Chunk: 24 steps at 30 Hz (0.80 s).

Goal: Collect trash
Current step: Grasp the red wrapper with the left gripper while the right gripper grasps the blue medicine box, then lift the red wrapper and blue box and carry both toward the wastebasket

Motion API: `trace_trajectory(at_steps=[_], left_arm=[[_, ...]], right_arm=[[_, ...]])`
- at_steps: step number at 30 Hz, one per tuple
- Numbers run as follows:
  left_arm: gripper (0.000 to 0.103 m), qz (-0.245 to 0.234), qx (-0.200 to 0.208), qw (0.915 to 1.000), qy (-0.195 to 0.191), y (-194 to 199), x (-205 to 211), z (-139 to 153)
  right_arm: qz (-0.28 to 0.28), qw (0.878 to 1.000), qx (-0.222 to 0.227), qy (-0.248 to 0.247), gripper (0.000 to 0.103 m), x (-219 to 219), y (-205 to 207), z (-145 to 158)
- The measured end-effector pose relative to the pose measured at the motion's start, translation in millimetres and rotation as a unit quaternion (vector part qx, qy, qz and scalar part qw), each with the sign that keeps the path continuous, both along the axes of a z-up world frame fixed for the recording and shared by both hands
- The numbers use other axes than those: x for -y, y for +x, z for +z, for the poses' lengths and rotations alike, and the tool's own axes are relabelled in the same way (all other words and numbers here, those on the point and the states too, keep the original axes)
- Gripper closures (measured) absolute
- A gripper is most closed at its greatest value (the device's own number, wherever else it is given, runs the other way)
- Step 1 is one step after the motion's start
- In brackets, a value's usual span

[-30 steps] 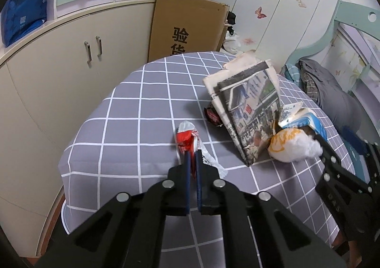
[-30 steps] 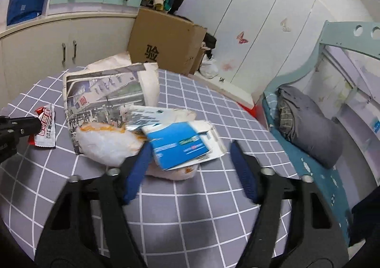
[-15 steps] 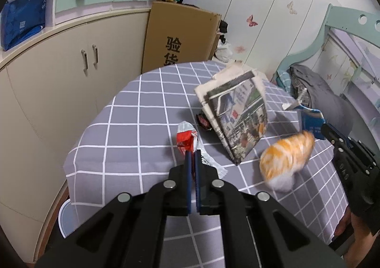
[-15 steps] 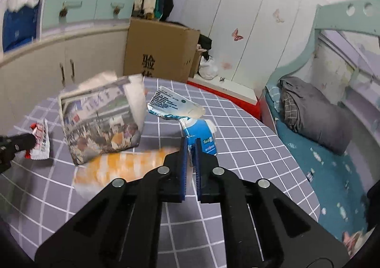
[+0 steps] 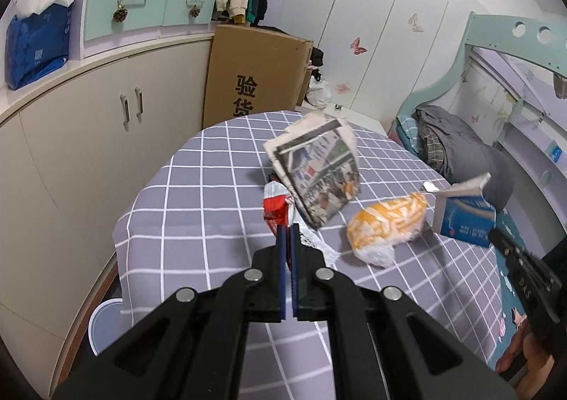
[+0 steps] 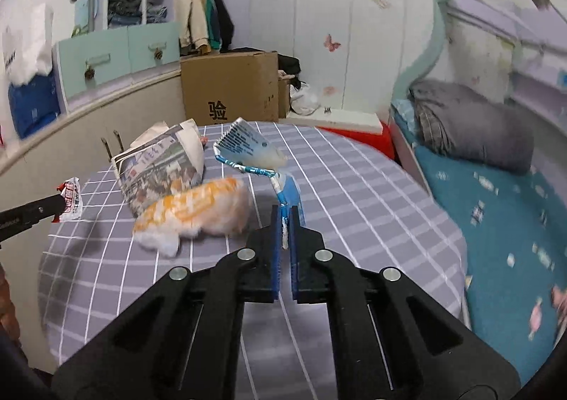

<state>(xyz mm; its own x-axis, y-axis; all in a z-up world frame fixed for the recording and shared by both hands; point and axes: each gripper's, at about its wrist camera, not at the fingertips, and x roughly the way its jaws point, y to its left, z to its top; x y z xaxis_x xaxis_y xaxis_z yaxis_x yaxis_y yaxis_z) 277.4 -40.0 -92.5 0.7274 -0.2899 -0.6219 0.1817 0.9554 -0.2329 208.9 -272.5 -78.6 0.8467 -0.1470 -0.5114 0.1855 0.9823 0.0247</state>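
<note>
My left gripper (image 5: 287,233) is shut on a red and white wrapper (image 5: 275,208) and holds it above the grey checked table (image 5: 198,208). My right gripper (image 6: 284,219) is shut on a blue and white carton (image 6: 248,151), lifted off the table; the carton also shows at the right of the left wrist view (image 5: 464,219). An orange and white plastic bag (image 5: 386,226) lies on the table between the grippers. A folded newspaper (image 5: 319,176) lies behind it. In the right wrist view the bag (image 6: 195,215) and the newspaper (image 6: 159,166) lie left of my fingers.
A white bin (image 5: 104,323) stands on the floor below the table's left edge. A cardboard box (image 5: 255,73) and beige cabinets (image 5: 106,123) stand behind the table. A bed (image 6: 496,187) with a grey bundle lies to the right.
My right gripper has shut on the blue carton and lifted it off the table. The orange bag rolled free onto the table. My left gripper has risen with the red wrapper.
</note>
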Motion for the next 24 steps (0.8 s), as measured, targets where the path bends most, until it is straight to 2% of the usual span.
trace_trajectory(at_steps=[4,9,10,11,12,13,14,17,20,21,24], left_arm=[[0.101,-0.012,0.004,0.9999,0.002,-17,9,1],[0.101,-0.024,-0.008,0.9996,0.008,-30,23,-5],[0.101,-0.025,-0.01,0.9996,0.009,-32,26,-6],[0.101,-0.026,-0.012,0.9995,0.011,-33,27,-8],[0.101,-0.027,-0.014,0.9995,0.012,-34,27,-9],[0.101,-0.027,-0.017,0.9994,0.013,-35,28,-10],[0.101,-0.027,-0.018,0.9994,0.013,-36,27,-11],[0.101,-0.027,-0.022,0.9993,0.017,-37,27,-12],[0.101,-0.027,-0.025,0.9992,0.017,-38,28,-14],[0.101,-0.025,-0.025,0.9992,0.019,-38,28,-14],[0.101,-0.022,-0.026,0.9992,0.02,-36,28,-16]], right_arm=[[-0.002,0.998,-0.001,0.056,0.099,11,-29,-13],[-0.001,0.998,-0.009,0.069,0.098,14,-38,-25],[-0.002,0.998,-0.008,0.068,0.095,14,-38,-25],[-0.006,0.999,-0.009,0.046,0.085,10,-36,-25],[-0.005,0.999,-0.01,0.033,0.075,8,-31,-24],[-0.003,1.0,-0.014,0.024,0.05,6,-26,-24],[-0.001,1.0,-0.014,0.021,0.045,5,-24,-24],[0.016,1.0,-0.026,-0.002,0.045,0,-13,-23],[0.025,0.997,-0.045,-0.051,0.045,-11,1,-28],[0.028,0.997,-0.045,-0.051,0.045,-12,3,-29],[0.047,0.998,-0.04,0.015,0.035,-4,6,-28]])
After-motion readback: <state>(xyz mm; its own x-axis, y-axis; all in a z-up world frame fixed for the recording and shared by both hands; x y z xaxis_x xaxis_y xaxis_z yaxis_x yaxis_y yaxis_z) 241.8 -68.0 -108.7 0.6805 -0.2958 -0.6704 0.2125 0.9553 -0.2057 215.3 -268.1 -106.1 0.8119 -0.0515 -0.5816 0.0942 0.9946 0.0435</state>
